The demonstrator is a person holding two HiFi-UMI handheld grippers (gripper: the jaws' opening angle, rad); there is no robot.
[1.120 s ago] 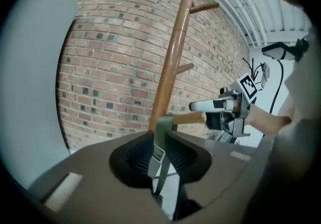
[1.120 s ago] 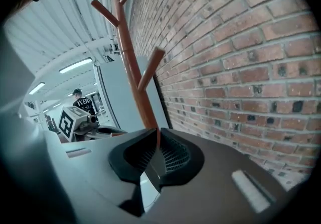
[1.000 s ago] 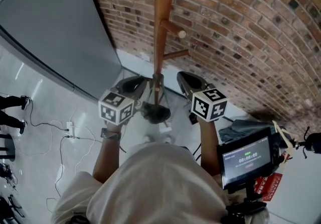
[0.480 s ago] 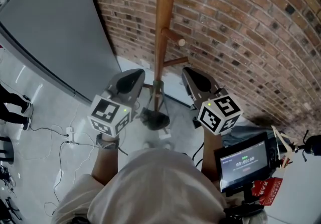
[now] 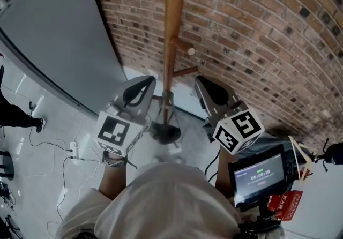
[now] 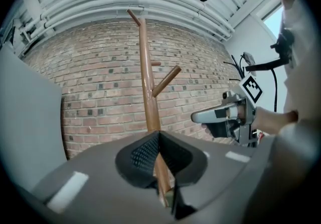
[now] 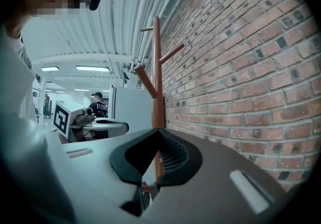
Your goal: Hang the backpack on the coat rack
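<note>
The wooden coat rack [image 5: 172,29] stands against the brick wall, with bare pegs sticking out of its pole. My left gripper [image 5: 148,79] is held up level just left of the pole, and my right gripper [image 5: 199,79] just right of it. In the left gripper view the left gripper [image 6: 159,133] is shut with nothing between its jaws, and the pole [image 6: 148,97] rises behind them. The right gripper [image 7: 158,130] is likewise shut and empty, facing the pole [image 7: 157,82]. A dark grey bundle of fabric [image 5: 272,140] lies on the floor at the right, mostly hidden; whether it is the backpack I cannot tell.
The rack's dark base [image 5: 163,132] sits on the white floor below my hands. A grey panel [image 5: 59,34] leans at the left, with cables and a power strip [image 5: 73,147] on the floor beside it. A small monitor [image 5: 260,173] is mounted at the lower right. A person's legs [image 5: 19,117] stand at the far left.
Both grippers have risen beside the pole and rolled slightly. The person's legs at the far left have shifted.
</note>
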